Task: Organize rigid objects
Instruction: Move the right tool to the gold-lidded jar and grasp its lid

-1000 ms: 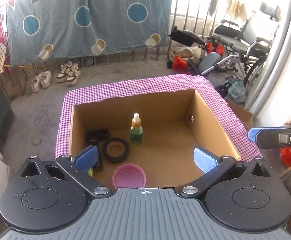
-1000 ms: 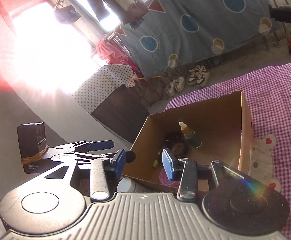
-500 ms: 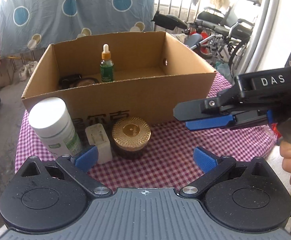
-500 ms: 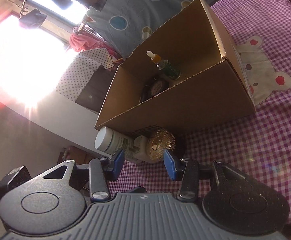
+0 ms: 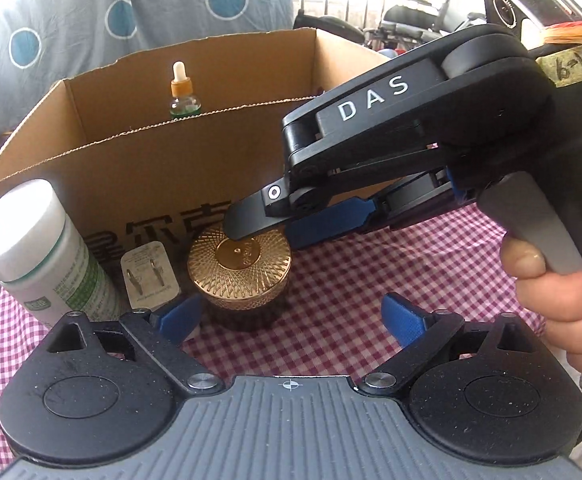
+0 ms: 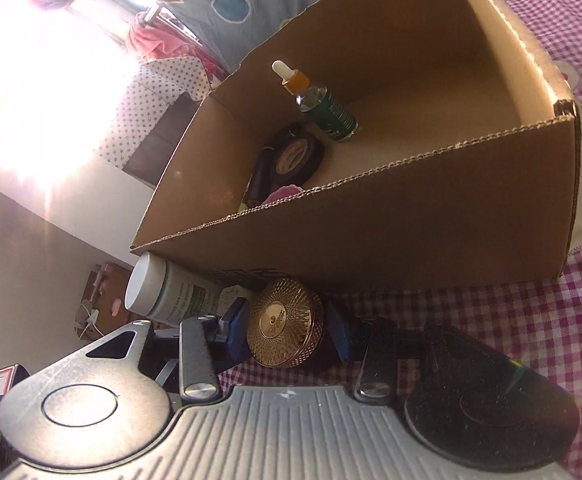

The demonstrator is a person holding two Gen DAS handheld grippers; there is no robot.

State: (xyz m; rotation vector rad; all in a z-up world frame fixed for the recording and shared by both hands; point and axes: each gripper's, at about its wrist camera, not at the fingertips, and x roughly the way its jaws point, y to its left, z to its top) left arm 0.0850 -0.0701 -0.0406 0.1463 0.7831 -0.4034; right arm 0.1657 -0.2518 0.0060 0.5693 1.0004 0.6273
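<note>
A gold-lidded jar (image 5: 240,276) stands on the checked cloth in front of the cardboard box (image 5: 139,176). My right gripper (image 6: 289,334) has a blue pad on each side of the jar (image 6: 287,334), close against it; in the left wrist view it (image 5: 275,228) reaches in from the right over the jar's lid. My left gripper (image 5: 291,316) is open and empty, just in front of the jar. A white bottle (image 5: 43,252) and a white plug adapter (image 5: 149,276) stand left of the jar. In the box are a dropper bottle (image 6: 319,104) and a tape roll (image 6: 297,158).
The box's front wall (image 6: 411,236) rises right behind the jar. The pink-checked cloth (image 5: 371,280) covers the table to the right. A person's hand (image 5: 559,292) holds the right gripper's handle. A patterned blue sheet (image 5: 131,12) hangs behind.
Both grippers have dropped from above the box to the table in front of it. The right gripper has moved in around the gold-lidded jar.
</note>
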